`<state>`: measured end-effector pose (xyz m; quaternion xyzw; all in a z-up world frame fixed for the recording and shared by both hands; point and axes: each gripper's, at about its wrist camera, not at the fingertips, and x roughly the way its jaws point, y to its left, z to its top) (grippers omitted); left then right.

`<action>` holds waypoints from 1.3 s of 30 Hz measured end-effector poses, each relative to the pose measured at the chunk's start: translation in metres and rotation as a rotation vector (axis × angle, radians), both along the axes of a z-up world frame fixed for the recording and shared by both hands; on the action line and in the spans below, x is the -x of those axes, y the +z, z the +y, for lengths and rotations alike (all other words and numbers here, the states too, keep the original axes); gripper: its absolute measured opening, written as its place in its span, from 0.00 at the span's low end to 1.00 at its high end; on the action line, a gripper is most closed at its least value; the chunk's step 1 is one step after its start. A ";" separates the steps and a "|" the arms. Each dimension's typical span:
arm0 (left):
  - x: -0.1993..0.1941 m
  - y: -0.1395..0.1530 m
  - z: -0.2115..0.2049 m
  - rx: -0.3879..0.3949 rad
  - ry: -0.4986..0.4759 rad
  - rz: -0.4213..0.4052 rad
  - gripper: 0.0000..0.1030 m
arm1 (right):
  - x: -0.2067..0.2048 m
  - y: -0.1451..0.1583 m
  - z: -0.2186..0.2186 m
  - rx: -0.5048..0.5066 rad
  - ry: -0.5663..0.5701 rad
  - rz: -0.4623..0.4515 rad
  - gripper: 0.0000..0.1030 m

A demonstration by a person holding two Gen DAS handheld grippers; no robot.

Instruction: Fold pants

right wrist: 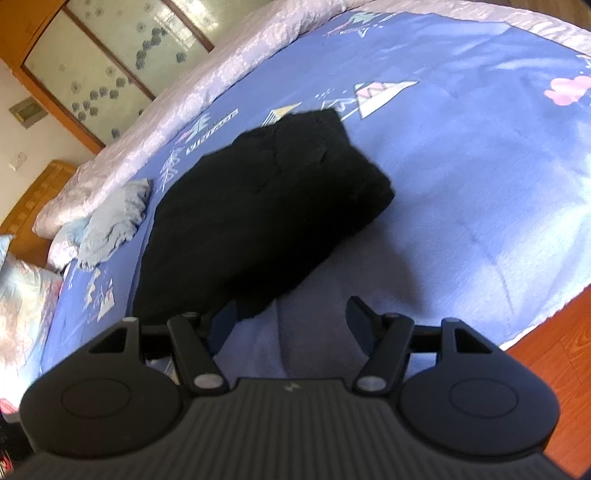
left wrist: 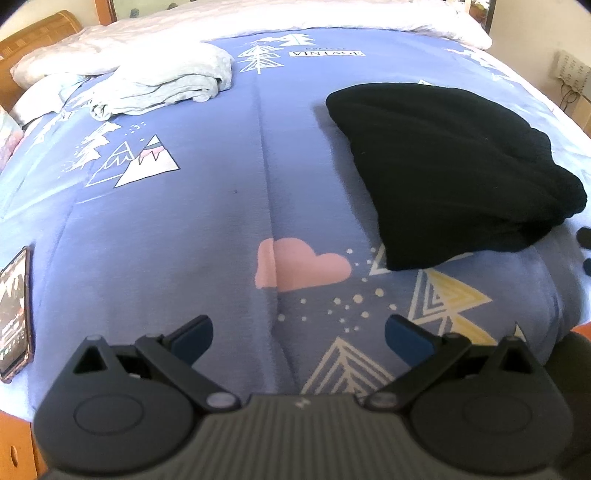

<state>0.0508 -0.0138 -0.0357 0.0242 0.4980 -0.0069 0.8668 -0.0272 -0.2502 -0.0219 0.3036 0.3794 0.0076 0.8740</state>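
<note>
**Black pants lie folded on the bed, both grippers empty**

From my left gripper (left wrist: pixel 298 332) I look down on a blue fleece blanket (left wrist: pixel 184 221) printed with white mountains, pine trees and a pink cloud, spread over the bed. Its 2 blue-padded fingers (left wrist: pixel 406 334) stand wide apart with only blanket showing between them; they hold nothing. The black pants (left wrist: pixel 450 166), folded into a thick, soft bundle, lie ahead and to the right of this gripper, well apart from its tips. Further back on the left sits a crumpled pale grey garment (left wrist: pixel 166 85), and behind it a light quilt (left wrist: pixel 369 14) runs along the far edge of the bed. A smartphone with a lit screen (left wrist: pixel 14 314) rests on the blanket at the left border of the view.

From my right gripper (right wrist: pixel 291 321) the same black bundle (right wrist: pixel 258 214) fills the middle of the view. The fingers here are also spread wide and grip nothing. The left finger (right wrist: pixel 223 325) sits just at the near edge of the pants; whether it touches the cloth I cannot tell. The right finger (right wrist: pixel 360 321) is over bare blanket. A strip of wooden floor (right wrist: pixel 554 350) shows at the lower right, past the bed's edge, and a wooden wardrobe with frosted, flower-patterned panels (right wrist: pixel 110 66) stands beyond the bed.
</note>
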 end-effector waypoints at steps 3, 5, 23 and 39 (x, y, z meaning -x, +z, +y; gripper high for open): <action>-0.002 0.000 0.001 -0.006 0.007 0.000 1.00 | 0.001 0.001 -0.013 -0.031 -0.034 -0.013 0.66; -0.004 0.001 0.002 -0.009 0.011 -0.001 1.00 | 0.002 0.001 -0.022 -0.054 -0.055 -0.016 0.66; -0.019 0.014 0.002 0.007 -0.021 -0.002 1.00 | -0.001 0.005 -0.072 -0.180 -0.094 -0.070 0.69; -0.066 0.025 0.024 0.356 -0.059 0.050 1.00 | -0.025 0.002 -0.089 -0.172 -0.052 -0.086 0.79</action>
